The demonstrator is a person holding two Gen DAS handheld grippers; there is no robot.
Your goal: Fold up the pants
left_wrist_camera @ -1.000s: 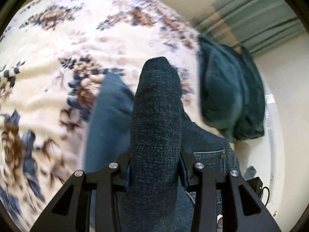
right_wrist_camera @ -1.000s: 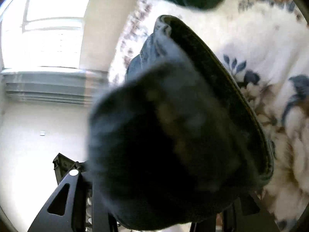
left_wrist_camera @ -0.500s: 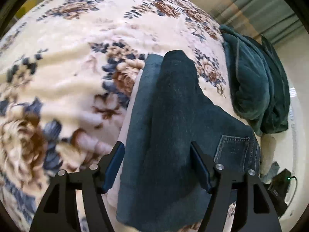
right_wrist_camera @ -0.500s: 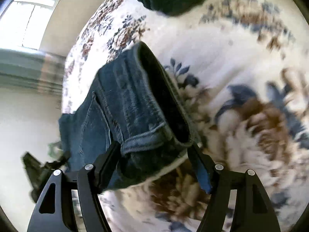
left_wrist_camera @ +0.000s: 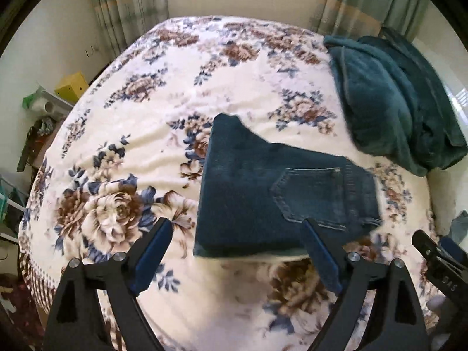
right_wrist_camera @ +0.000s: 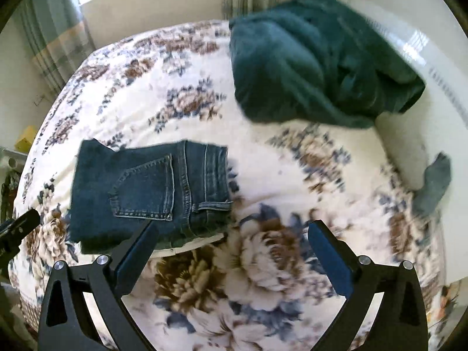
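The dark blue jeans lie folded in a compact stack on the floral bedspread, back pocket up. They also show in the right wrist view, left of centre. My left gripper is open and empty, held above the near edge of the jeans. My right gripper is open and empty, to the right of the jeans and above the bedspread. The right gripper's tip shows at the left wrist view's right edge.
A bunched dark green blanket lies at the far right of the bed; it also shows in the right wrist view. A white pillow and a grey cloth sit right. Clutter and a yellow box stand beside the bed's left.
Both grippers let go of the jeans, opened and pulled back and up. The jeans now lie folded flat on the bed.
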